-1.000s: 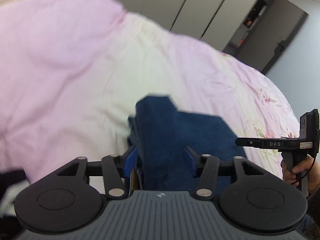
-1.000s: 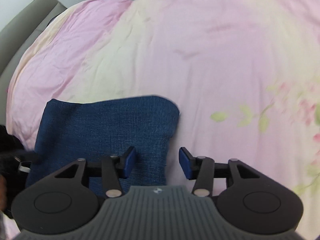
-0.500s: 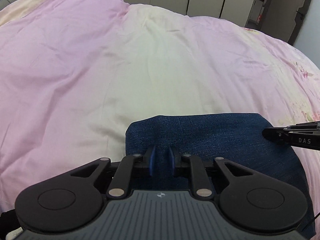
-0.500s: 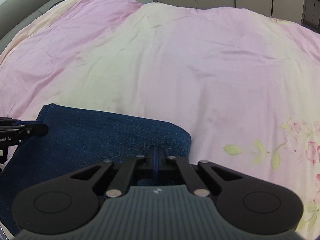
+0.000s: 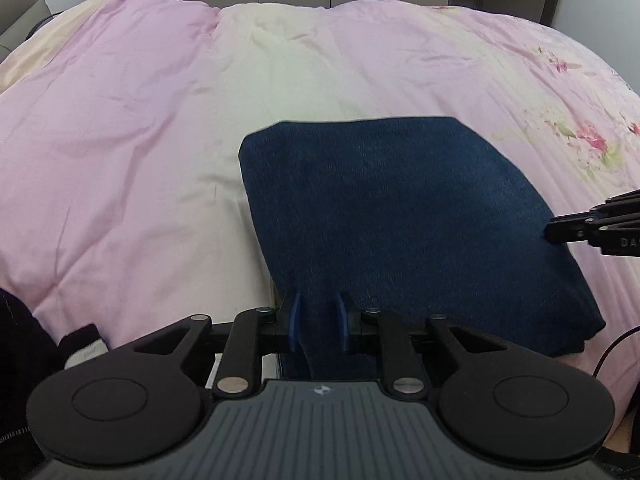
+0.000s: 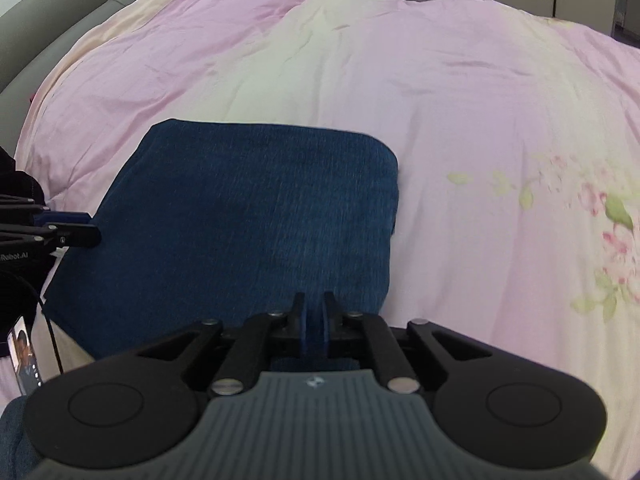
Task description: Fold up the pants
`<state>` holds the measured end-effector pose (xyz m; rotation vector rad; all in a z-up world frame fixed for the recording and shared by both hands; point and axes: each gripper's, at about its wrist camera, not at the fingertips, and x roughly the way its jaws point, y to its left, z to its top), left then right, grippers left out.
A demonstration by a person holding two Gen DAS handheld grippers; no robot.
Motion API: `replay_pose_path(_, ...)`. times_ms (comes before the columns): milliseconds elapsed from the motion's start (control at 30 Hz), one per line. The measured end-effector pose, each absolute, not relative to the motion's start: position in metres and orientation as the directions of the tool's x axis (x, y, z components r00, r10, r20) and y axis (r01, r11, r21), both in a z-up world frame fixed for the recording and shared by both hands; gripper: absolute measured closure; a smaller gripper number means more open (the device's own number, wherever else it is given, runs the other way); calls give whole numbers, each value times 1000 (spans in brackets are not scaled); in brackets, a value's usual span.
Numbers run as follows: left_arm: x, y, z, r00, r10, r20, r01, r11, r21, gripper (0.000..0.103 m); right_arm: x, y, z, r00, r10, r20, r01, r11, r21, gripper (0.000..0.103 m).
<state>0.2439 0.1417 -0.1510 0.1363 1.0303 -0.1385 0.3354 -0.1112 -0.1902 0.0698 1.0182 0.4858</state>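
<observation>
Both claws grip the near edge of the pants (image 5: 392,216); left gripper (image 5: 318,322) bottom centre, right gripper (image 6: 314,320) likewise; cloth extends upward in frame.

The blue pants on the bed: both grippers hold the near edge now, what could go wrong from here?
1. The left gripper pinches only a narrow ridge of the pants; it may slip free when lifted.
2. The right gripper grips near the right side edge, so a pull could skew the fold.
3. The soft duvet may wrinkle underneath.
</observation>
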Motion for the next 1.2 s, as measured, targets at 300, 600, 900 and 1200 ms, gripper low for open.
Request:
replay_pose_path(300, 237, 145, -188, 476, -29, -879, 142, 989, 45, 79, 253, -130, -218, 416, 419, -807, -307, 900, 309, 99)
replay_pose_path(600, 229, 146, -124, 527, -23, -850, 135, 989, 57, 76, 254, -122, -206, 411, 398, -820, -311, 907, 284, 93)
replay_pose_path(900, 155, 132, 35, 724, 40, -688, 128, 973, 191, 68, 209, -146, -101, 591, 455, -666, -368, 887, 278, 67)
replay_pose_path(1200, 60, 89, 80, 844, 63, -533, 77, 968, 237, 25, 114, -167, -18, 733, 452, -508, -400, 891, 216, 31)
